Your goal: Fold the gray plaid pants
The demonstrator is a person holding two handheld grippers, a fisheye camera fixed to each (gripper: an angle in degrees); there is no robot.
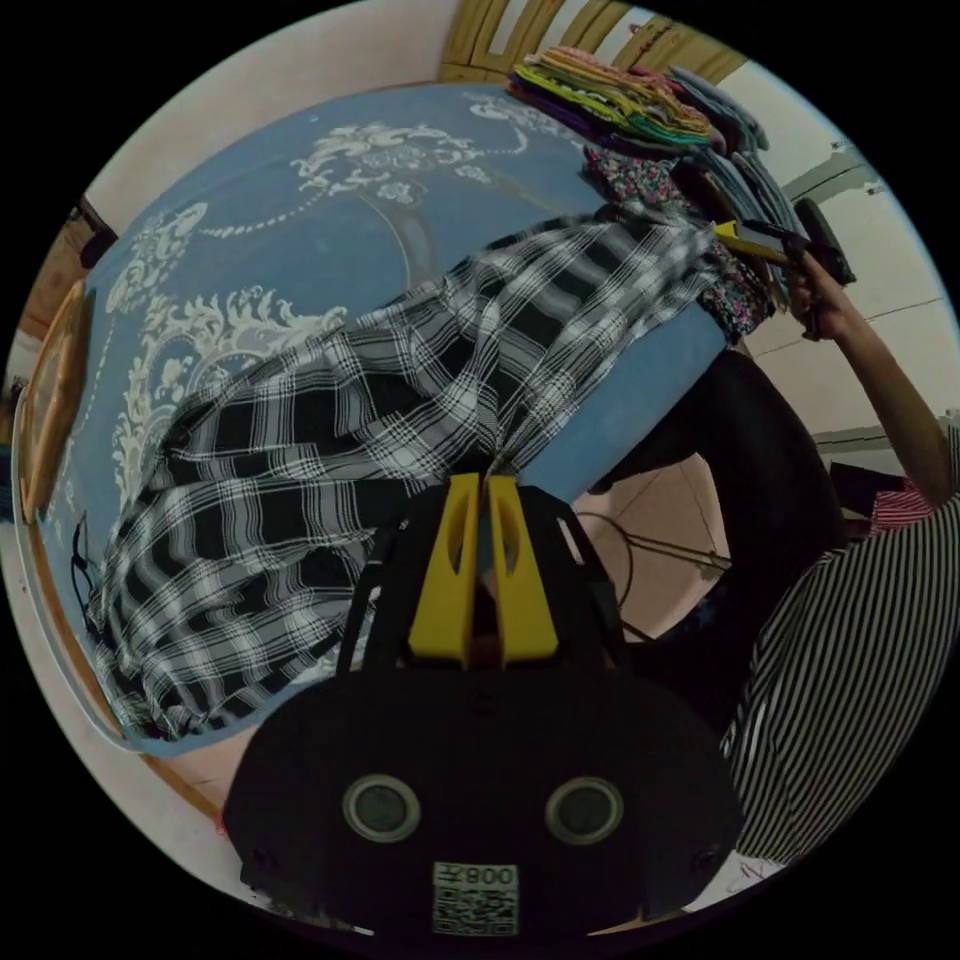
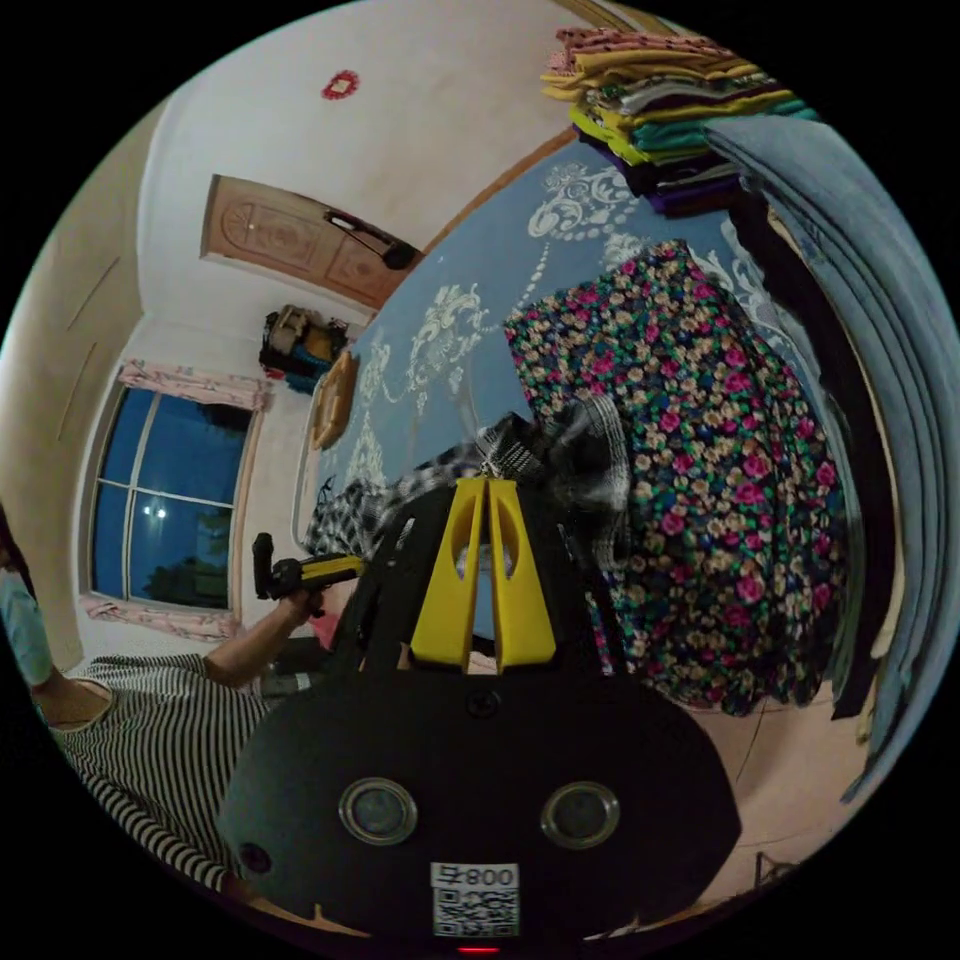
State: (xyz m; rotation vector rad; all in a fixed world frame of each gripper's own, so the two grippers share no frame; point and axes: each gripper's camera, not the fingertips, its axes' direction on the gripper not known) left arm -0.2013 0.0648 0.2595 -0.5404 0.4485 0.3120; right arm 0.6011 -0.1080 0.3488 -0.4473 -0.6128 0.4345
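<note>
Gray plaid pants [image 1: 380, 420] spread across the blue patterned bed cover [image 1: 330, 230], one end trailing off the near edge, the other reaching toward the floral garment [image 2: 690, 480]; cloth rumpled, not yet laid flat. Left claw [image 1: 484, 478] drawn together on a pinch of the plaid edge at the bed's side, yellow jaws nearly touching with fabric between. Right claw [image 2: 487, 478] likewise clamped on a bunched corner of the plaid, just beside the floral garment. Seen across from the left gripper view: right claw [image 1: 735, 235] in a hand at the far end of the pants; from the right gripper view: left claw [image 2: 345, 568] in a hand below the window side.

Judged step: stretching the pants between both grips before laying them flat. For a clean result: pull the two ends apart evenly until wrinkles leave; keep both pinches tight; lift clear of the floral garment; lower onto open bed cover with legs aligned.

Stack of folded clothes [image 1: 620, 100] at the far corner. Writing: a code sticker with small characters on each gripper body; not read off.
</note>
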